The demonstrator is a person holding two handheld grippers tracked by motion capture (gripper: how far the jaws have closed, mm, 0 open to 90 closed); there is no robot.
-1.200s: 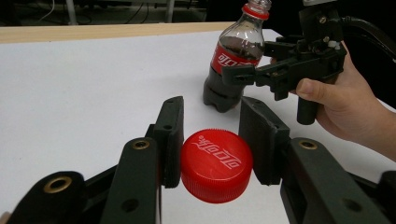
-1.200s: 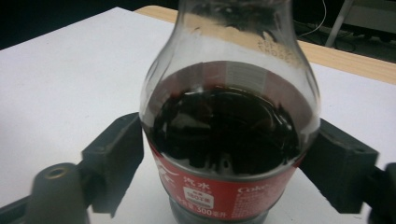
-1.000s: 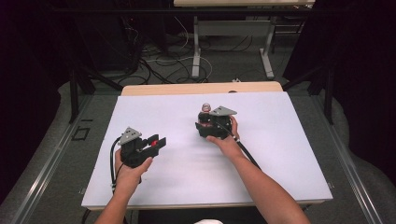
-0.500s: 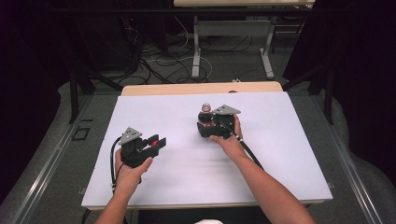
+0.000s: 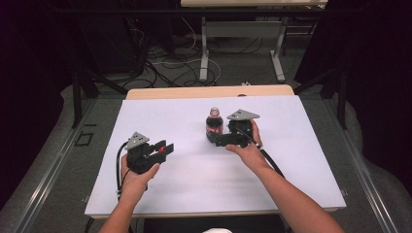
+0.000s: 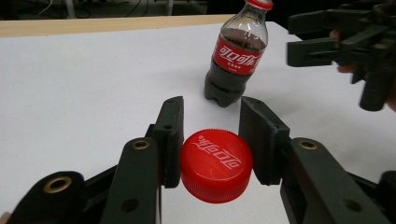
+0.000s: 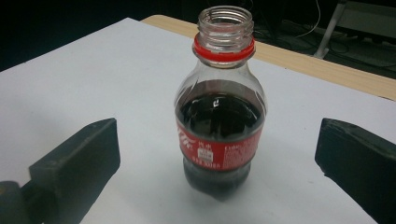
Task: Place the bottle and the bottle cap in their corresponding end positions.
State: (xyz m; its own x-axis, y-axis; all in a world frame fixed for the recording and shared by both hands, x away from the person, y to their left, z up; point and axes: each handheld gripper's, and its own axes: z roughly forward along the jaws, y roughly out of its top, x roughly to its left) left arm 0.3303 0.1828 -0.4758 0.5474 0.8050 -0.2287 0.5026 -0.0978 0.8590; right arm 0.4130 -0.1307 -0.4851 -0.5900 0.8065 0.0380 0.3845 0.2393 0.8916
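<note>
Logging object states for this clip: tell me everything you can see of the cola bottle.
The cola bottle is small, clear plastic, about half full of dark drink, with a red label in white lettering and a red ring under its threaded neck. Its mouth is open, no cap on. It stands upright on the white table, between the wide-open jaws of the right gripper, which do not touch it.
</note>
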